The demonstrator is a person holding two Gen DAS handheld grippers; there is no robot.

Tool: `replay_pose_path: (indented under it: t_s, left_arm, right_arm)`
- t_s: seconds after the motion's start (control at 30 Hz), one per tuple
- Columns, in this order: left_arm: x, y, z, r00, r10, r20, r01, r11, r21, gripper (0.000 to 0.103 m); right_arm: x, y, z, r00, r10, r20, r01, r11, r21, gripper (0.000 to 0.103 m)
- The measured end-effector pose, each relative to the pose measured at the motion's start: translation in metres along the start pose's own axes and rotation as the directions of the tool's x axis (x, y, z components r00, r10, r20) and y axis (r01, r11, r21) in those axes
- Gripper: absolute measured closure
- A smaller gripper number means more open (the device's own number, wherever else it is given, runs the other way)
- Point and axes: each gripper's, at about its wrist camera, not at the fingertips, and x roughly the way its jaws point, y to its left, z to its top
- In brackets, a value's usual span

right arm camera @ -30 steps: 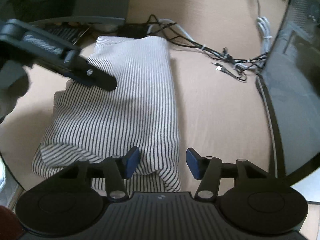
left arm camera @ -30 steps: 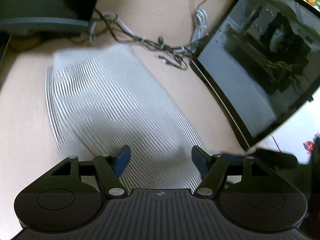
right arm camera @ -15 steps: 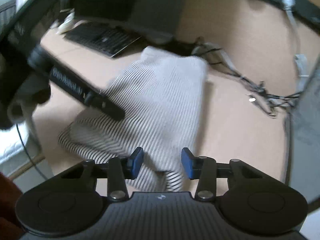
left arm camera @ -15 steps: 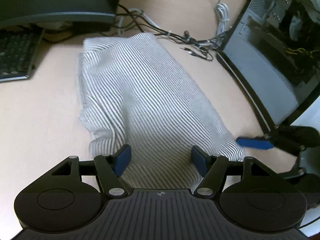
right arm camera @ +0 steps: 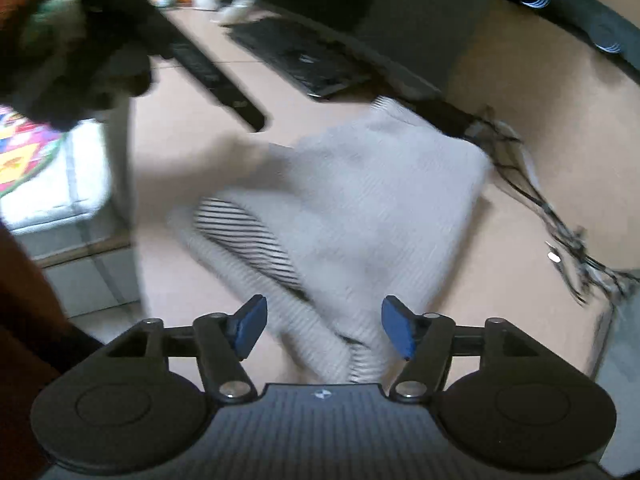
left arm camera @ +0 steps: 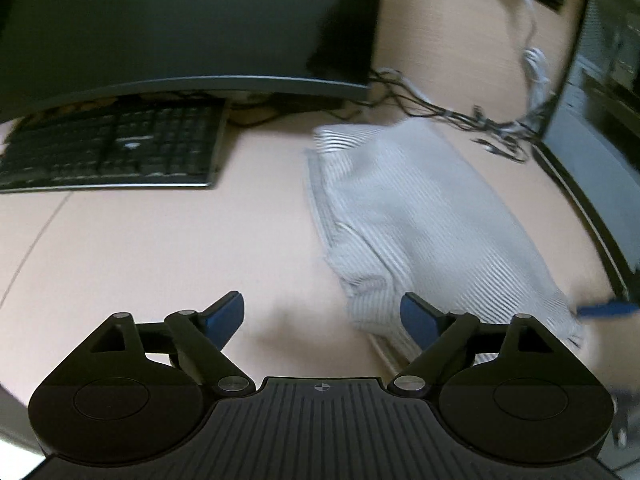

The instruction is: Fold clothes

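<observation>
Striped knit garment (left arm camera: 420, 216), soft, fine-ribbed and already doubled into a long pad, lying on the smooth desk (left arm camera: 152, 248) toward its back edge, just short of the cable tangle (left arm camera: 460, 116). Left gripper (left arm camera: 322, 314) opening wide over bare desk beside it; right gripper (right arm camera: 322, 326) opening astride the near hem, seemingly without pinching. Best re-gripped low on that hem, square, then carried over flat.

garment (left arm camera: 420, 216): ribbed striped cloth | desk (left arm camera: 160, 248): smooth matt wood-look

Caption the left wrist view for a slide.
Left gripper opening over bare desk, beside folded striped garment.
</observation>
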Motion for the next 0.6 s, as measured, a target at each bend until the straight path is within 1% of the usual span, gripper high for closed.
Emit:
replay_pose_path:
  t_s: [0.07, 0.1, 0.2, 0.27, 0.33, 0.4, 0.47, 0.5, 0.53, 0.6]
  left_arm:
    - [-0.002, 0.0, 0.001, 1.0, 0.006, 0.004, -0.006, 1.0, 0.003, 0.009]
    - [-0.003, -0.001, 0.001, 1.0, 0.003, 0.007, -0.003, 1.0, 0.007, 0.008]
    - [-0.006, -0.006, 0.001, 1.0, -0.005, 0.014, 0.005, 1.0, 0.023, 0.008]
    - [-0.007, -0.008, 0.001, 1.0, -0.007, 0.017, 0.006, 1.0, 0.026, 0.008]
    - [-0.009, -0.008, 0.001, 1.0, -0.012, 0.022, 0.012, 1.0, 0.027, 0.008]
    - [-0.012, -0.007, 0.001, 0.999, -0.018, 0.029, 0.017, 0.999, 0.031, 0.008]
    - [-0.016, -0.006, -0.001, 0.999, -0.029, 0.036, 0.028, 0.998, 0.047, 0.008]
    - [-0.018, -0.005, -0.003, 0.998, -0.04, 0.039, 0.037, 0.997, 0.065, 0.007]
    - [-0.02, -0.005, -0.004, 0.998, -0.05, 0.043, 0.047, 0.995, 0.083, 0.007]
    - [-0.025, -0.004, -0.009, 0.996, -0.075, 0.049, 0.068, 0.99, 0.126, 0.005]
  right_arm:
    - [0.007, 0.016, 0.002, 0.999, 0.047, -0.002, -0.047, 0.997, -0.059, 0.038]
    - [0.011, 0.028, 0.003, 0.999, 0.049, -0.002, -0.049, 0.994, -0.093, 0.038]
    - [0.027, 0.045, 0.002, 1.0, 0.019, 0.003, -0.019, 0.982, -0.186, 0.038]
    - [0.035, 0.057, 0.003, 1.0, 0.007, 0.007, -0.005, 0.974, -0.227, 0.037]
    - [0.034, 0.069, 0.002, 1.0, 0.0, 0.025, 0.007, 0.965, -0.264, 0.031]
    - [0.033, 0.074, 0.0, 0.999, -0.012, 0.041, 0.024, 0.951, -0.309, 0.03]
    - [0.037, 0.081, 0.001, 0.996, -0.061, 0.07, 0.082, 0.931, -0.356, 0.028]
    - [0.04, 0.082, 0.004, 0.994, -0.079, 0.074, 0.1, 0.93, -0.354, 0.028]
    - [0.042, 0.081, 0.006, 0.993, -0.094, 0.075, 0.114, 0.931, -0.345, 0.031]
    - [0.041, 0.061, 0.02, 0.999, -0.035, 0.025, 0.038, 0.986, -0.164, 0.039]
